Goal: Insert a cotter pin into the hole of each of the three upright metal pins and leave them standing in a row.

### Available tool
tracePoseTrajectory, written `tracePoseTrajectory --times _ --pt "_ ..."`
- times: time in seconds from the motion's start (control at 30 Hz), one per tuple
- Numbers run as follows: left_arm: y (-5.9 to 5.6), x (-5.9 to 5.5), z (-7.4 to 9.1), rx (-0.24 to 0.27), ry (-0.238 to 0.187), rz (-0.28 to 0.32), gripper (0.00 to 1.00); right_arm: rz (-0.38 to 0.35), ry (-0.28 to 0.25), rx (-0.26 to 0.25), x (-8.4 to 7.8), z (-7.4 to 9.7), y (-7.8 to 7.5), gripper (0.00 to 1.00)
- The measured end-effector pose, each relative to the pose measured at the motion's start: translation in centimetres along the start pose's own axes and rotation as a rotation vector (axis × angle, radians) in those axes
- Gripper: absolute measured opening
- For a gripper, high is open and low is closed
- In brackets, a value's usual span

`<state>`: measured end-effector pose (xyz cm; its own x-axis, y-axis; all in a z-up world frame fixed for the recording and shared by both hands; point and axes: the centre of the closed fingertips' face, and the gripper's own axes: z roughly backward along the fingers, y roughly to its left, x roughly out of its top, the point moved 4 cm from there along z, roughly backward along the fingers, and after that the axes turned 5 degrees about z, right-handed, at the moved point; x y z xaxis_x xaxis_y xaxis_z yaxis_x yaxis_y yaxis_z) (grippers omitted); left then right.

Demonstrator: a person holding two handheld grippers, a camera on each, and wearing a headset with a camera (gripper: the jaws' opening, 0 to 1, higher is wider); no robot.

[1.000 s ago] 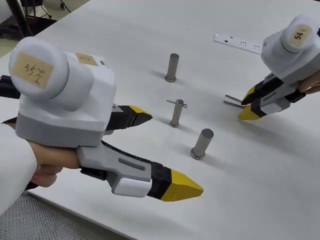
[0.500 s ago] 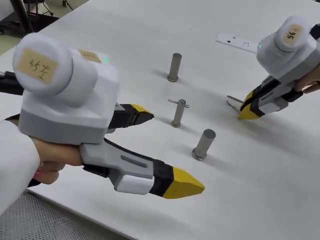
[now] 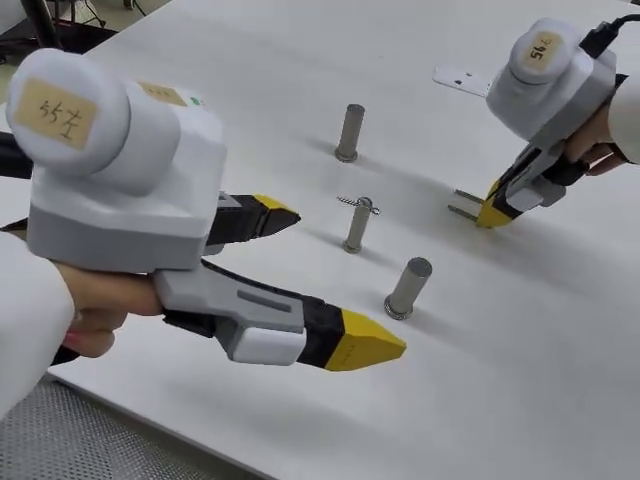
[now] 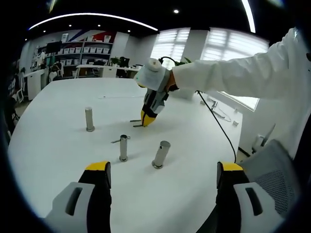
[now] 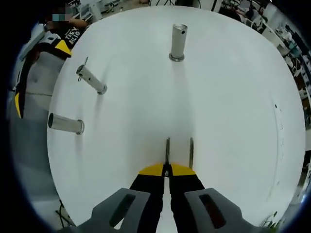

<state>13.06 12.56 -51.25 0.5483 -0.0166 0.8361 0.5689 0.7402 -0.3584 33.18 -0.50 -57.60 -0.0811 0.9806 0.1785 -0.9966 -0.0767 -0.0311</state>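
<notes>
Currently right tongs [image 5: 167,168] clenched on a cotter pin [image 5: 167,146] lying flat on the bench [image 5: 233,97] right of the pinned middle metal pin [image 3: 356,228], long axis along the jaws; left tongs [image 3: 346,282] released, hovering farther off.

The tan paper label [image 3: 57,113] on the left gripper [image 3: 340,282] carries a handwritten "55" and one character, while the smaller tan label [image 3: 541,48] on the right gripper [image 3: 490,215] shows two unclear digits.
</notes>
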Motion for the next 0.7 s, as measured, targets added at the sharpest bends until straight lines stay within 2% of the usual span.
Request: tracePoseTrajectory --times 0.07,0.2,0.27,0.37,0.6,0.7 --pt "0.1 0.1 0.1 0.003 -0.006 0.003 0.88 0.050 0.024 -0.001 0.0 0.0 0.1 0.00" --pt "0.4 0.5 0.4 0.023 -0.032 0.003 0.88 0.092 0.079 0.001 0.2 -0.3 0.0 0.00" --pt "0.7 0.7 0.6 0.033 -0.037 0.006 0.88 0.149 0.108 0.013 0.3 -0.2 0.0 0.00" --pt "1.0 0.9 0.8 0.050 -0.046 0.002 0.88 0.184 0.132 0.035 0.4 -0.3 -0.4 0.00" --pt "0.6 0.6 0.6 0.039 -0.022 0.002 0.83 0.170 0.158 0.068 0.4 -0.3 -0.3 0.00" --pt "0.0 1.2 0.5 0.007 -0.073 0.021 0.84 0.131 0.153 0.057 0.3 -0.3 -0.2 0.00"
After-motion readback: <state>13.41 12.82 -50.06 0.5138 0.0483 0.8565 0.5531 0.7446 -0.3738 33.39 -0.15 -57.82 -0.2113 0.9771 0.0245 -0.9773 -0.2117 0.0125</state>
